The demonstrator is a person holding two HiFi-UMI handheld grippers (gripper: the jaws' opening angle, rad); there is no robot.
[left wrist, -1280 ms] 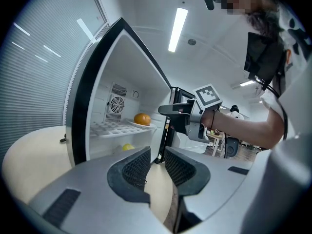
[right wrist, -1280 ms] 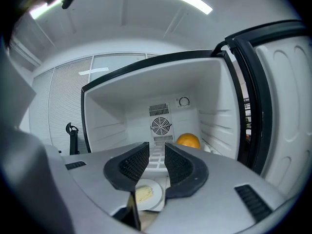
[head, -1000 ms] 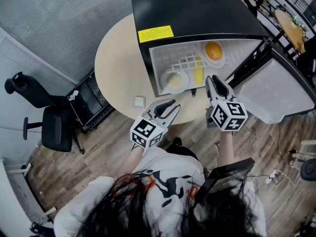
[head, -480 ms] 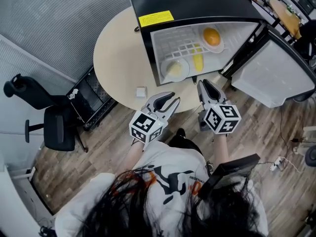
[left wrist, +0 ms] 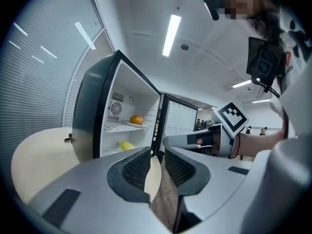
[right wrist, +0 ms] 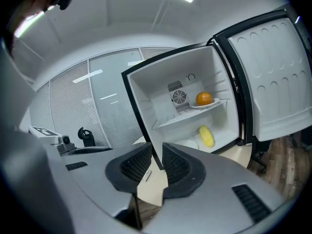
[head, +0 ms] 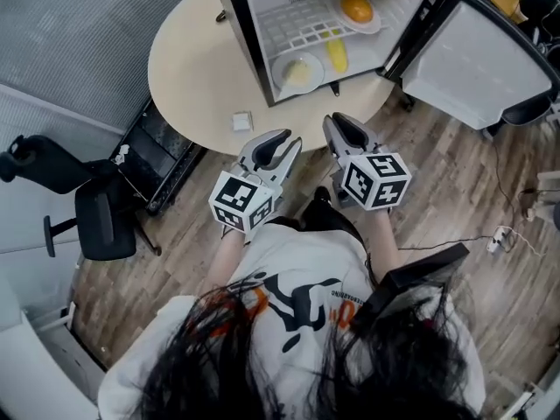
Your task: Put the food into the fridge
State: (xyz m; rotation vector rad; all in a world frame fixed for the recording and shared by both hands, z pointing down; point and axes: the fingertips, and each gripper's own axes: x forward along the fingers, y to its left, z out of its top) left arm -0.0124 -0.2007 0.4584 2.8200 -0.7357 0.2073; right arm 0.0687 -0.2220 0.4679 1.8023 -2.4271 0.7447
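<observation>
Food's all in, by the look of it. The orange (head: 356, 8) sits on the upper shelf of the fridge (head: 254, 42). The yellow piece (head: 335, 56) lies below, long axis running 12 to 6, with a plate of pale food (head: 297, 72) just beside it at 8 o'clock. Seen from the head, all of it lies at 12 o'clock of both grippers, well apart, across the desk (head: 192, 68).

Left gripper (head: 278, 140): fingers (left wrist: 136, 167) a narrow slit apart, nothing between. Right gripper (head: 341, 122): fingers (right wrist: 176, 165) have just been closing, down to a slit, empty too.

The open door (head: 472, 46) stands out at 2 o'clock, nearer the right gripper. Shutting it looks like what's left.
</observation>
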